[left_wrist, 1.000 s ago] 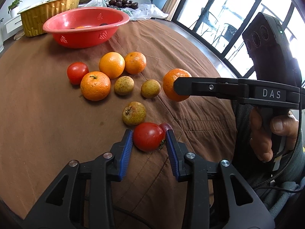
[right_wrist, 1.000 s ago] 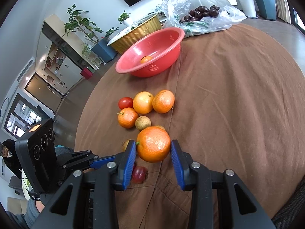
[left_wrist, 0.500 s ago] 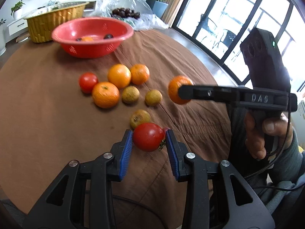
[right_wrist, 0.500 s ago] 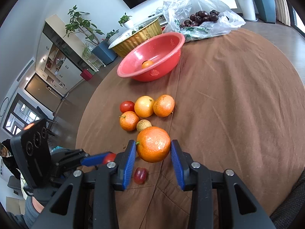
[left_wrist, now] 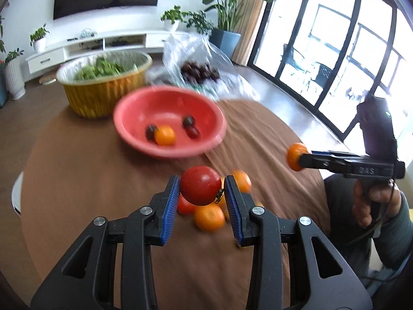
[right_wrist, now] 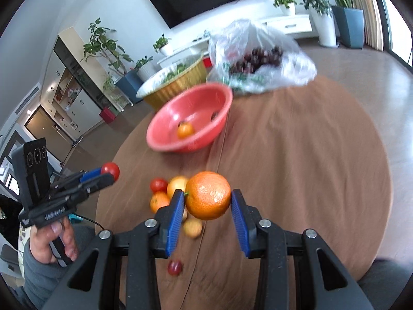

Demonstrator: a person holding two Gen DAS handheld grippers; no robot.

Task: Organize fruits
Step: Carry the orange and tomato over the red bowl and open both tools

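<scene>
Above the table's near edge, the left gripper [left_wrist: 201, 190] clamps a tomato [left_wrist: 200, 188] and the right gripper [right_wrist: 208, 201] an orange [right_wrist: 208, 195], both short of the red bowl [left_wrist: 169, 121]. The tomato is likely soft and bruises easily; gripping across its widest part seems safest.

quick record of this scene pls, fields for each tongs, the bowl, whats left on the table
left tongs: shut on red tomato, held above the table
right tongs: shut on orange, held above the table
red bowl: one small orange fruit and a few dark fruits inside
brown tablecloth: loose oranges, a tomato, small yellowish fruits
behind bowl: gold basin of greens, plastic bag of dark fruit
</scene>
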